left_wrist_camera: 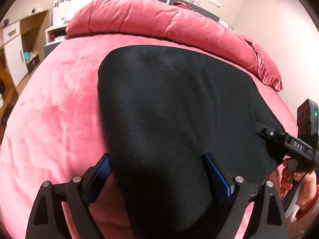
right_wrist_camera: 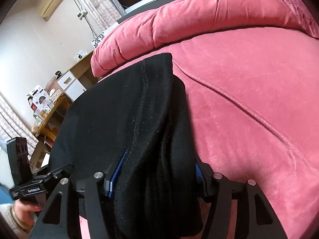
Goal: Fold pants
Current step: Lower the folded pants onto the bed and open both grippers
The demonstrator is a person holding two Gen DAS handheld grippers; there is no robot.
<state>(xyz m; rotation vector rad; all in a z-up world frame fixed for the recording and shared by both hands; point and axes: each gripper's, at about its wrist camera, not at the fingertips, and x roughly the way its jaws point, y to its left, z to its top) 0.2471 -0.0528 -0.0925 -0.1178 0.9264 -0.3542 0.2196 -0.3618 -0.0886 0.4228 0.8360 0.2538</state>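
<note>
Nearest the bed's point(left_wrist_camera: 49, 107) front edge, the left gripper point(left_wrist_camera: 157, 177) had its jaws spread wide, with the black pants point(left_wrist_camera: 175, 103) draped between the blue pads; whether either pad pressed the cloth could not be told. Beside it, the right gripper point(right_wrist_camera: 153, 171) was closed on a thick bunched fold of the pants point(right_wrist_camera: 119, 107), seam uppermost. Farther along the bed, the rest of the pants lay spread on the pink cover. Beyond them, a rolled pink duvet point(left_wrist_camera: 159, 20) ran across the head of the bed.
</note>
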